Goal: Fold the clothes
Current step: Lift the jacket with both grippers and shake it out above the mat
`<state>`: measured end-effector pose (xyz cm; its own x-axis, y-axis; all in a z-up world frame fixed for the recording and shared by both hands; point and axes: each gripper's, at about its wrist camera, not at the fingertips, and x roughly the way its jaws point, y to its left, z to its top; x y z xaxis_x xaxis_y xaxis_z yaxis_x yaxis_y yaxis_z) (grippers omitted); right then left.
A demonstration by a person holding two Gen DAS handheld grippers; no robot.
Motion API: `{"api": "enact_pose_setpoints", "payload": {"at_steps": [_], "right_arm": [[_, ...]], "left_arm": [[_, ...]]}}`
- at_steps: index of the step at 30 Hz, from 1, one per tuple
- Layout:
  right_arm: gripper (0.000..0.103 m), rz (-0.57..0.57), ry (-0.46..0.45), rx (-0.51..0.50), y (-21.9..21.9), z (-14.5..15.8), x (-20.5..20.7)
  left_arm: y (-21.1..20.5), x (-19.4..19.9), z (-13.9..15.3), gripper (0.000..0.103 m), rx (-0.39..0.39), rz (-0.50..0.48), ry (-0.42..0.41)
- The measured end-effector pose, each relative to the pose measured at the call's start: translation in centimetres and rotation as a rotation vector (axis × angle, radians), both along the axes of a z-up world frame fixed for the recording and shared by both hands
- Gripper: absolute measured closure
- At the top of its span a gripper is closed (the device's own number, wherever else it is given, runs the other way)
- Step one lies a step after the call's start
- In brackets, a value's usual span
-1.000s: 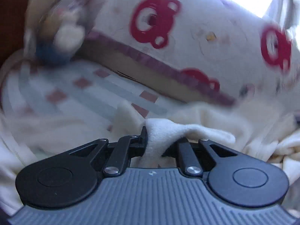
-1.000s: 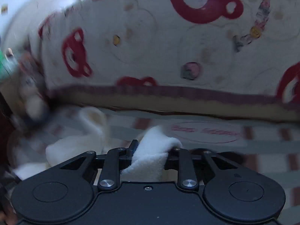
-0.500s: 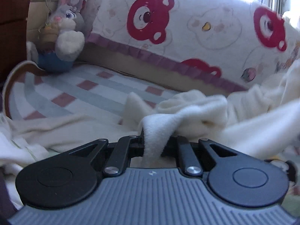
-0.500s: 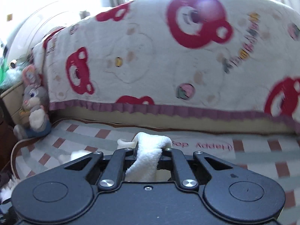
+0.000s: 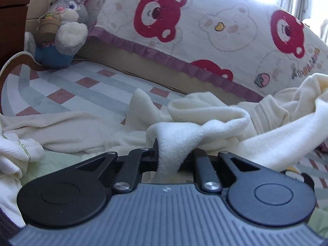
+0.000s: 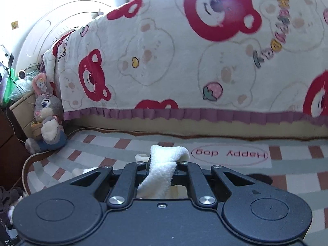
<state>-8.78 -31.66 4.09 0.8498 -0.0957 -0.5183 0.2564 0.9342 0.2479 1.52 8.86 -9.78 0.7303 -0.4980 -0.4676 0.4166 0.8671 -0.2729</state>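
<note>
1. Left gripper: jaws clenched on a fold of the cream fleece. The cloth bunches between the fingers and hangs down toward the gripper body.
2. Right gripper: jaws also clenched on fleece. A thick white wad pokes up above the fingertips and drapes back between them.
3. In the left view the fleece runs right from the pinch as a taut band, rising toward the frame edge. The rest lies rumpled on the mat, with a flat flap spread to the left and a peak standing just behind the jaws.
4. In the right view only small bits of the fleece show past the gripper, low on the mat, left of the jaws. Whether both grippers hold one garment I cannot tell.
5. A second cloth, white and ribbed with a thin green line, sits at the left edge of the left view, beside something pale green under the gripper.
6. The mat is checked in grey, white and red-brown. The right view shows a "Happy dog" label on it, upside down, just beyond the jaws.
7. Behind the mat is a bed with a bear-print cover and purple frill.
8. A plush rabbit sits at the mat's far left corner, against the bed end; it is also in the right view.
</note>
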Motion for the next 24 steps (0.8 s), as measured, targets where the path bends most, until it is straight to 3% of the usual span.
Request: {"api": "enact_pose_setpoints", "payload": {"at_steps": [7,12,16,19,21,24], "right_arm": [[0.092,-0.006,0.001,-0.043,-3.2,-5.0,-0.3],[0.092,-0.038,0.008,-0.069,-5.2,-8.6,0.5],[0.092,-0.092,0.034,0.021,-8.1,-10.7,1.3],[0.091,-0.138,0.085,0.162,-11.2,-13.5,1.7],[0.091,-0.166,0.105,0.262,-13.4,-15.6,1.6],[0.091,-0.155,0.105,0.262,-14.3,-17.2,0.9]], "left_arm": [[-0.5,-1.7,-0.5,0.074,0.043,-0.037,0.018],[-2.9,-4.7,0.1,0.062,0.176,-0.077,-0.065],[-4.7,-6.8,1.6,0.060,0.263,-0.095,-0.111],[-4.4,-7.4,3.6,0.053,0.182,-0.060,-0.104],[-4.5,-7.3,4.9,0.050,0.171,-0.052,-0.118],[-4.7,-7.1,6.7,0.049,0.181,-0.020,-0.163]]}}
